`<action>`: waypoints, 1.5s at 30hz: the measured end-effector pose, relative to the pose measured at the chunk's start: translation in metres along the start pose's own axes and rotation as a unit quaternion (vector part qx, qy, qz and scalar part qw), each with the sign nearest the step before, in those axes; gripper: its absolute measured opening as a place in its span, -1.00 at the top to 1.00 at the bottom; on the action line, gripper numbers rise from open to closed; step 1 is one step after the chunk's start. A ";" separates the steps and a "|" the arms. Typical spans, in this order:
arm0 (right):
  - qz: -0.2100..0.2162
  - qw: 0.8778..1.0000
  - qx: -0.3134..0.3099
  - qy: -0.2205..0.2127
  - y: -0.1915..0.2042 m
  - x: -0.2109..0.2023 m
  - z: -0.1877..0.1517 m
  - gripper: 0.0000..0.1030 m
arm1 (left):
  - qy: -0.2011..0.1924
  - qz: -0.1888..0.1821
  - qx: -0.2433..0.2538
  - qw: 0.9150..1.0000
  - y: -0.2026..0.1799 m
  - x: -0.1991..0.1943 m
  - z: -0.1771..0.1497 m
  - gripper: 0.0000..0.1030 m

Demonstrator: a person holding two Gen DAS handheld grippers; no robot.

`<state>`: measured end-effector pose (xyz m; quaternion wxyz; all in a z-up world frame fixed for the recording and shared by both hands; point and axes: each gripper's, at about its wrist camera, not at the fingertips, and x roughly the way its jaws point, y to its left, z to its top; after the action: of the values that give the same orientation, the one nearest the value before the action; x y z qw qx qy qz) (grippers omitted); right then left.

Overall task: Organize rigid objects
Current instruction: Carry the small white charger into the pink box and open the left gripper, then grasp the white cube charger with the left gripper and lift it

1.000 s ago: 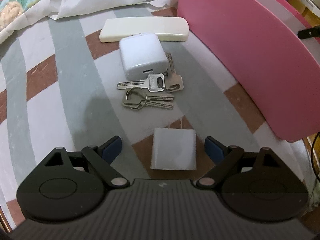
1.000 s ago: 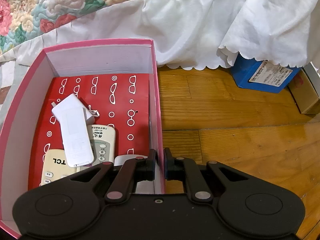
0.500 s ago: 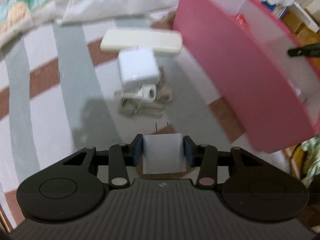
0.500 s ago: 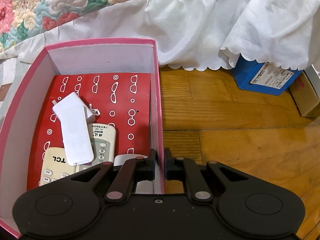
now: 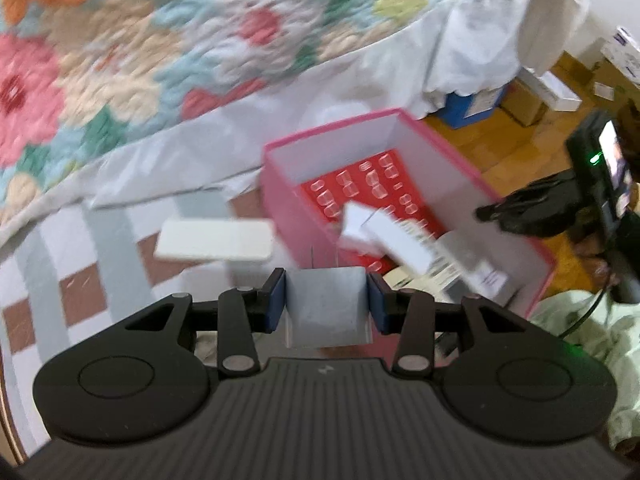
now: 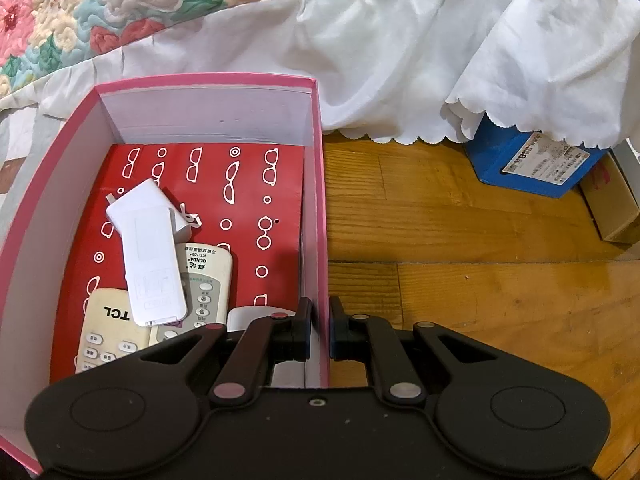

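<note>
Left tool point(image 5: 327, 294), half closed, clamps a white square charger block point(image 5: 326, 304); right tool point(image 6: 320, 330), nearly shut, pinches the pink cardboard box's wall point(image 6: 318, 200).

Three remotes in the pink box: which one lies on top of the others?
The plain white remote, lying face down and slanted across the other two. The TCL remote and the grey-buttoned remote lie face up beneath it in the pink box.

Home bedroom. Bed with floral quilt point(image 6: 120, 4) and white scalloped bed skirt point(image 6: 400, 60); beside the bed, wood plank floor point(image 6: 480, 280), striped rug point(image 5: 80, 280); blue carton point(image 6: 532, 164) under the skirt.
</note>
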<state>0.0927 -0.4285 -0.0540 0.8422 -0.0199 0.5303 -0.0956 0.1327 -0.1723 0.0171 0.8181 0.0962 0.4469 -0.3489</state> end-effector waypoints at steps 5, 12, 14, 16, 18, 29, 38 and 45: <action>0.002 1.000 -0.004 0.002 -0.001 0.000 0.000 0.78 | -0.001 -0.021 0.024 0.999 -0.038 0.018 0.017 0.20; 0.006 1.000 -0.013 0.005 -0.001 0.001 0.000 0.78 | 0.027 -0.053 0.050 0.997 -0.076 0.065 0.026 0.20; 0.008 1.000 -0.014 0.006 -0.001 0.002 0.000 0.78 | 0.037 -0.060 0.051 0.996 -0.082 0.078 0.025 0.20; 0.010 1.000 -0.016 0.007 -0.002 0.003 0.000 0.79 | 0.045 -0.060 0.047 0.996 -0.086 0.091 0.023 0.20; 0.011 1.000 -0.018 0.008 -0.002 0.004 -0.001 0.79 | 0.048 -0.062 0.047 0.996 -0.088 0.101 0.020 0.19; 0.013 1.000 -0.010 0.012 -0.002 0.008 -0.004 0.78 | -0.002 -0.045 0.041 0.998 -0.058 0.073 0.032 -0.27; 0.009 1.000 -0.004 0.013 -0.001 0.007 -0.005 0.77 | -0.018 0.055 0.015 0.998 0.042 0.044 0.012 -0.43; 0.003 1.000 -0.002 0.017 0.000 0.008 -0.004 0.76 | 0.016 0.087 -0.049 0.995 0.107 0.070 -0.015 -0.43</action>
<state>0.0927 -0.4297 -0.0630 0.8333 -0.0186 0.5447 -0.0922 0.2175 -0.1202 -0.0642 0.8418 0.0999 0.4664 -0.2526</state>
